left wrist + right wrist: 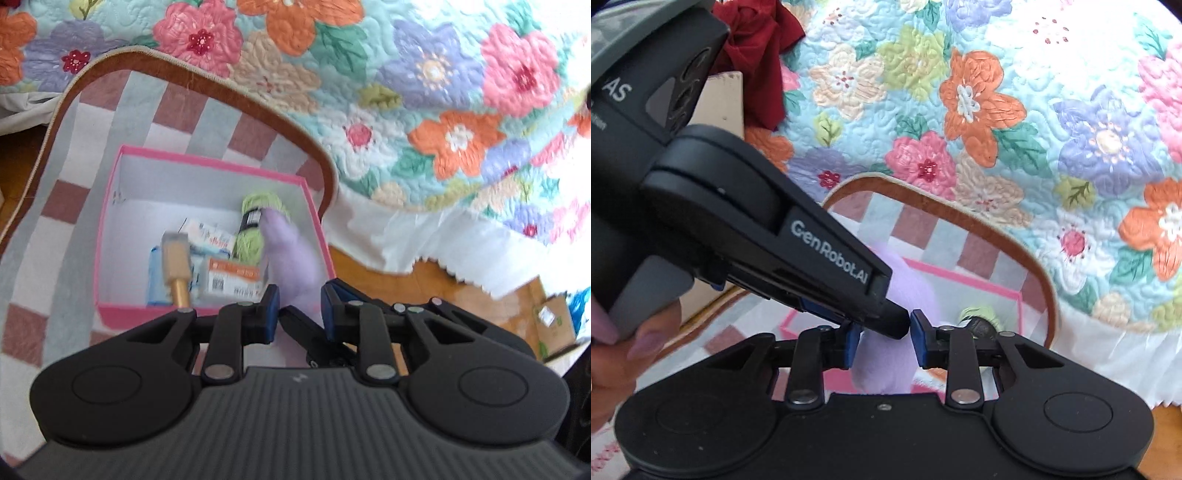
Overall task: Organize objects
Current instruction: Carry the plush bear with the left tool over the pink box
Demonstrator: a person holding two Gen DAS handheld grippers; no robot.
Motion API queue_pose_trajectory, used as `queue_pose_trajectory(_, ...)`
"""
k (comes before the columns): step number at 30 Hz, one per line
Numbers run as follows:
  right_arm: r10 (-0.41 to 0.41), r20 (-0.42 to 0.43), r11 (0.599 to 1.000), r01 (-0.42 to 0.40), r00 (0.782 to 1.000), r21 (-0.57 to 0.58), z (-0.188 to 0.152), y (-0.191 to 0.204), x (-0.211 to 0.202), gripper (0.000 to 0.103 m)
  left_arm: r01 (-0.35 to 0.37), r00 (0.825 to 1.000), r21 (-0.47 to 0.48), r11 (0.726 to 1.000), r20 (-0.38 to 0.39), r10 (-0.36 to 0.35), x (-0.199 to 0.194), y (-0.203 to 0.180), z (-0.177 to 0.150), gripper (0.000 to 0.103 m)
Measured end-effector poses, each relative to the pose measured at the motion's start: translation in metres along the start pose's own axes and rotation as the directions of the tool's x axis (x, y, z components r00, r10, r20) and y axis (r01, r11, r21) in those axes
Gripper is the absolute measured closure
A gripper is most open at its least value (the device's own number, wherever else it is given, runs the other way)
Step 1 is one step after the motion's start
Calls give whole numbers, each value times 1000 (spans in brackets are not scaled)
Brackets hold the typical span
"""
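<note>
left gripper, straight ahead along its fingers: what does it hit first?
Most likely the lilac plush item, which already lies in the gap between the left gripper fingertips and stretches forward into the pink box. The box's contents follow, then its floor. Depth is uncertain under the fisheye.

Both grippers: matte black linkages, silver pivot rivets, blue finger pads (269,314). Left gripper (827,266) carries white "GenRobot.AI" lettering. Hand (617,354): long mauve nails.

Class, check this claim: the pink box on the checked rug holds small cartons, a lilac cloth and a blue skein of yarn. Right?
Not quite. In the left wrist view the skein of yarn is light green, not blue. The pink box, checked rug, small cartons and lilac cloth are as stated.
</note>
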State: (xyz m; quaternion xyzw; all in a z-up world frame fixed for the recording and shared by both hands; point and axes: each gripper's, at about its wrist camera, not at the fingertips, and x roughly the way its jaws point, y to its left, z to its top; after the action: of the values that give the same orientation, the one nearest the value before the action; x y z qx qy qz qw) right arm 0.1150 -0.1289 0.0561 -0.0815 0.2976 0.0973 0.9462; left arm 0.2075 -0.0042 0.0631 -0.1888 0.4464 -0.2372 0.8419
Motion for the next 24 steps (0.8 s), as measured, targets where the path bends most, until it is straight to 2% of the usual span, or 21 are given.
queue_pose_trajectory(2,-14,4,1000,14,1000,-7,1,-8,12,69,15,1000,-8,1000,11,-15,17,9,6,80)
queue_pose_trajectory(6,0,-35,1000,0,999,-8,-4,-26,52,69,39,999,-111,993,5,-39,56,39,12,80)
queue_pose_trajectory(9,49,-70,998,-45,996,46,-13,-40,74,70,64,998,-182,981,-8,-66,74,58,7,80)
queue_pose_trajectory(11,81,-51,992,-76,995,100,-20,-49,75,69,110,994,-211,971,4,-111,77,64,3,80)
queue_pose_trajectory(14,134,-57,972,-120,989,202,-27,-62,71,67,131,991,-213,968,-7,-136,82,65,-2,79)
queue_pose_trajectory(18,141,-62,967,-124,988,224,-32,-63,73,65,122,992,-205,971,8,-123,81,62,-6,78)
queue_pose_trajectory(21,144,-79,960,-119,986,255,-37,-61,74,56,119,993,-201,972,7,-120,78,64,-10,77)
queue_pose_trajectory(24,113,-136,969,-79,984,235,-42,-53,75,48,110,994,-205,972,0,-112,78,66,-11,77)
